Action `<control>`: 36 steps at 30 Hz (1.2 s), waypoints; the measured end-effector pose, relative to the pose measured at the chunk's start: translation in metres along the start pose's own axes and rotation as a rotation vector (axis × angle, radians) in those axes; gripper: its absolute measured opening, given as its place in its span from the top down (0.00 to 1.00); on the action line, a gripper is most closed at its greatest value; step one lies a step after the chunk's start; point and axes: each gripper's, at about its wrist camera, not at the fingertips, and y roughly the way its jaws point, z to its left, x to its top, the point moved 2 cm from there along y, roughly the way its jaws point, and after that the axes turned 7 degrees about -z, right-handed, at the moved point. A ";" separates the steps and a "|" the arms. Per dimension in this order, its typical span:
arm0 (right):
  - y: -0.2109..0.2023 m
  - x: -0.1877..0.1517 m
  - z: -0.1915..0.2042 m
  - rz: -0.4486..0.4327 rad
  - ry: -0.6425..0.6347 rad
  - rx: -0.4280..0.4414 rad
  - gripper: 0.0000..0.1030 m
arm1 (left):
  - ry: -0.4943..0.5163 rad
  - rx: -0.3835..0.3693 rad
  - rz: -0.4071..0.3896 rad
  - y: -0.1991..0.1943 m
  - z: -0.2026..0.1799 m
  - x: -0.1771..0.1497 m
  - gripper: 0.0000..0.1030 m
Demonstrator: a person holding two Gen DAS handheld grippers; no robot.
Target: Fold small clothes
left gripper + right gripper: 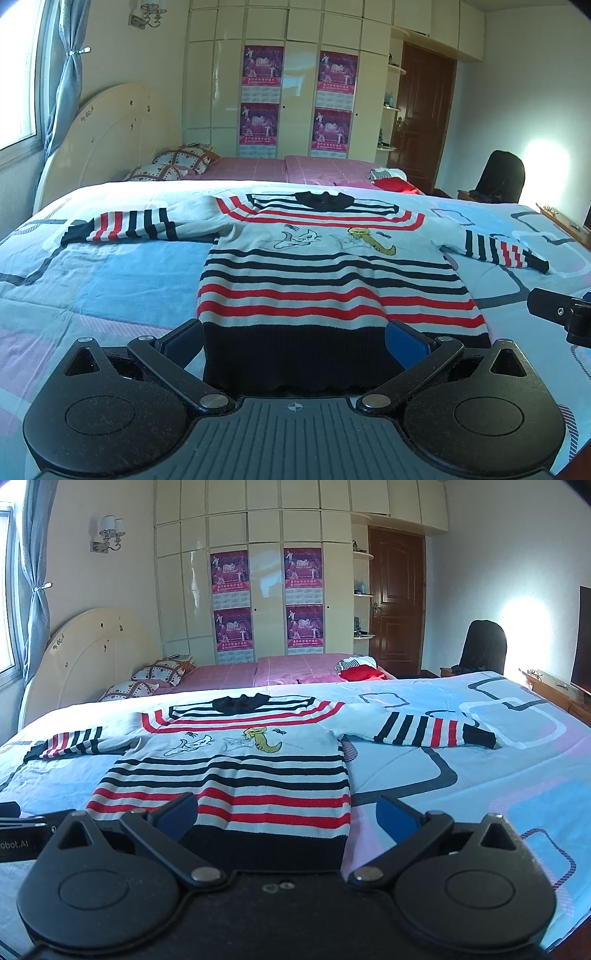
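Across the near half of the bed: striped sweater [332, 266] spread flat, front up, both sleeves out to the sides, dark hem at the near edge, dark collar toward the far side.
Sweater pattern: black, red and white stripes, two cartoon figures across the chest — one outlined, one yellow.
Bed cover: light blue quilt [110, 280] with pink patches and dark looping lines, under the whole garment.
Left gripper [295, 339]: low at the near edge of the bed, fingers [406, 341] spread wide, one on each side of the dark hem band; hem lies between them, contact with the cloth hard to tell.
Right gripper [288, 816]: also at the near edge, fingers [397, 816] spread wide — left one over the hem's right part, right one over bare quilt beyond the sweater's right side; nothing held.
Left sleeve: stretched toward the left edge of the bed, cuff dark.
Right sleeve [436, 731]: stretched toward the right edge, slightly angled.
Far side of the bed: pink sheet [229, 672], two patterned pillows [147, 681] by the rounded headboard, a small pile of red and striped clothes [360, 668] near the far right corner.
Beyond the bed: cream wardrobe [269, 531] with four purple posters, brown door [397, 602], dark chair [484, 646].
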 end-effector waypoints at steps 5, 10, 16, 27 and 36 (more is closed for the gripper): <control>0.000 0.002 0.009 0.000 -0.005 -0.008 0.00 | 0.002 0.000 0.002 0.001 0.001 0.001 0.00; 0.001 0.003 0.010 0.000 -0.006 -0.007 0.00 | 0.002 0.000 0.003 0.004 0.005 0.001 0.00; 0.001 0.003 0.011 0.000 -0.007 -0.008 0.00 | 0.001 0.000 0.002 0.005 0.005 0.001 0.00; 0.002 0.002 0.012 0.002 -0.009 -0.008 0.00 | 0.001 0.001 0.005 0.007 0.007 0.000 0.00; 0.002 0.003 0.013 0.003 -0.010 -0.010 0.00 | 0.004 0.001 0.003 0.007 0.005 0.000 0.00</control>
